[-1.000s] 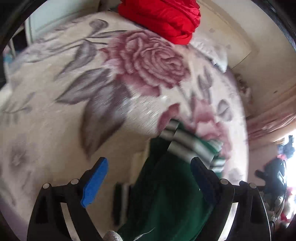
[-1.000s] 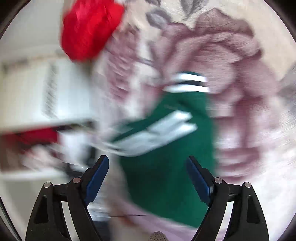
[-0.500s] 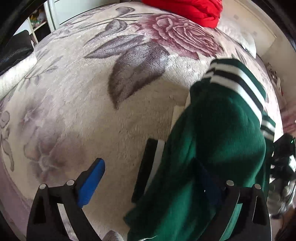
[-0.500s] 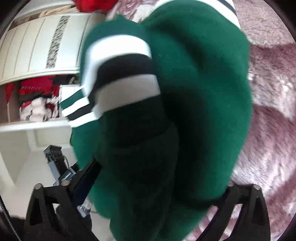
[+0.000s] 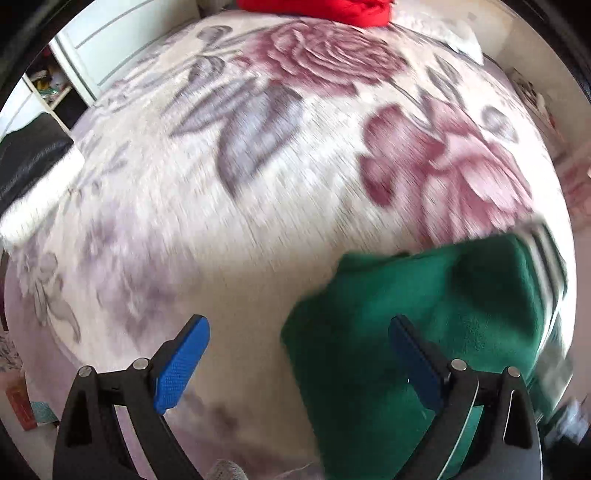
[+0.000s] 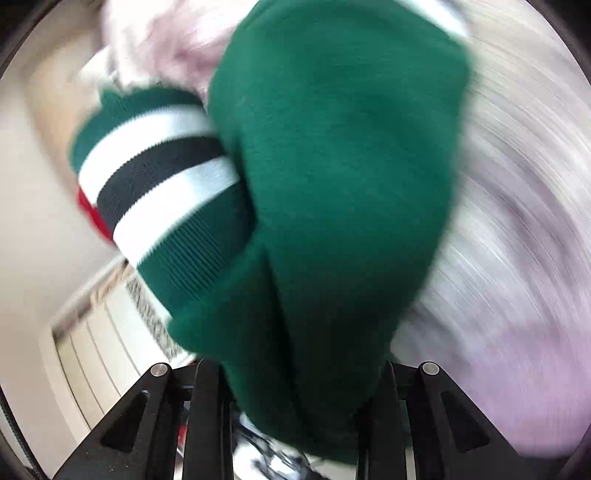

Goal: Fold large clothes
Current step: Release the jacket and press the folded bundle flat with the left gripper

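Right wrist view: our right gripper [image 6: 295,391] has just been closing, and its fingers now pinch a thick bunch of the green sweater [image 6: 332,184], the striped cuff [image 6: 155,166] dangling left of them. We judge the bunched grip may slip or drag extra layers, spoiling the fold. Our left gripper [image 5: 299,354] stands wide and empty, the sweater's edge lying under its right finger. Ahead of those fingers the floral blanket [image 5: 258,184] lies open; the red garment [image 5: 325,9] sits far beyond.
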The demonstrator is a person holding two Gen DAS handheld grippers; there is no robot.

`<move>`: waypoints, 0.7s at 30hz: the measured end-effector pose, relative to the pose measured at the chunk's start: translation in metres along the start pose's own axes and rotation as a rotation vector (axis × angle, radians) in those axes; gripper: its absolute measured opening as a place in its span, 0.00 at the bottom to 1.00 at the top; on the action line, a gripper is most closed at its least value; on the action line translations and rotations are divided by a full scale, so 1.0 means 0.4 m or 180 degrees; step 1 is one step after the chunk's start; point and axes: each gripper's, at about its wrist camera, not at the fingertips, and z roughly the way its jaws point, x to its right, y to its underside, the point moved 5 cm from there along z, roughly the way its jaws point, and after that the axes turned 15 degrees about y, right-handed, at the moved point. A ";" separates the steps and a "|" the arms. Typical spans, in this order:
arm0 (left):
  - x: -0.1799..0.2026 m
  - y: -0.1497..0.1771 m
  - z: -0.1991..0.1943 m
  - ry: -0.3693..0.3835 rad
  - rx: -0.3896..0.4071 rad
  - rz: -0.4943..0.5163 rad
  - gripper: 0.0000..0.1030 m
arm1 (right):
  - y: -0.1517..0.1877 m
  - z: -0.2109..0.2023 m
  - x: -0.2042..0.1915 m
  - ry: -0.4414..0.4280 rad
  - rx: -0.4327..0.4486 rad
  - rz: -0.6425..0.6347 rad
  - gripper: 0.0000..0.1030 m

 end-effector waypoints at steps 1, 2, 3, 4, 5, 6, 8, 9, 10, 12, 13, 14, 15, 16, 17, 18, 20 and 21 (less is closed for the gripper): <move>0.019 0.030 -0.003 0.0059 -0.0077 0.0026 0.97 | 0.044 -0.010 0.054 0.0084 -0.0060 0.0061 0.28; 0.043 0.061 -0.003 0.0102 -0.0143 0.0063 0.97 | 0.074 -0.017 0.096 0.0209 -0.0091 0.0056 0.32; 0.064 0.088 -0.003 0.0119 -0.0195 0.0090 0.97 | 0.091 -0.025 0.130 0.0345 -0.0101 0.0056 0.38; 0.085 0.118 -0.001 0.0141 -0.0256 0.0125 0.97 | 0.096 -0.031 0.147 0.0428 -0.0110 0.0061 0.41; 0.102 0.140 0.001 0.0156 -0.0304 0.0156 0.97 | 0.095 -0.042 0.167 0.0578 -0.0167 0.0058 0.45; 0.118 0.160 0.000 0.0160 -0.0340 0.0179 0.97 | 0.092 -0.052 0.170 0.0642 -0.0222 0.0043 0.49; 0.152 0.201 -0.002 0.0208 -0.0415 0.0186 0.97 | 0.089 -0.094 0.156 0.0935 -0.0217 -0.0108 0.61; 0.167 0.218 -0.005 0.0230 -0.0443 0.0187 0.97 | 0.091 -0.121 0.140 0.1076 -0.0208 -0.0271 0.65; 0.183 0.232 -0.010 0.0238 -0.0461 0.0187 0.97 | 0.095 -0.149 0.126 0.1200 -0.0209 -0.0408 0.67; 0.207 0.255 -0.024 0.0276 -0.0479 0.0191 0.97 | 0.099 -0.202 0.094 0.1413 -0.0135 -0.0638 0.69; 0.222 0.268 -0.035 0.0276 -0.0475 0.0192 0.97 | 0.102 -0.234 0.071 0.1532 -0.0075 -0.0800 0.69; 0.229 0.279 -0.045 0.0262 -0.0459 0.0192 0.97 | 0.103 -0.274 0.028 0.1765 0.0000 -0.1085 0.69; 0.235 0.287 -0.051 0.0240 -0.0442 0.0183 0.97 | 0.099 -0.307 -0.015 0.1881 0.0124 -0.1308 0.69; 0.238 0.296 -0.057 0.0219 -0.0422 0.0160 0.97 | 0.096 -0.335 -0.057 0.1985 0.0269 -0.1556 0.69; 0.239 0.303 -0.058 0.0205 -0.0410 0.0136 0.97 | 0.093 -0.349 -0.110 0.2077 0.0382 -0.1829 0.69; 0.238 0.311 -0.055 0.0190 -0.0406 0.0097 0.97 | 0.085 -0.353 -0.176 0.2095 0.0505 -0.2090 0.69; 0.229 0.324 -0.039 0.0130 -0.0429 0.0020 0.97 | 0.040 -0.366 -0.314 0.2122 0.0762 -0.2603 0.69; 0.225 0.327 -0.029 0.0120 -0.0430 -0.0023 0.97 | 0.040 -0.322 -0.371 0.2106 0.0801 -0.2853 0.69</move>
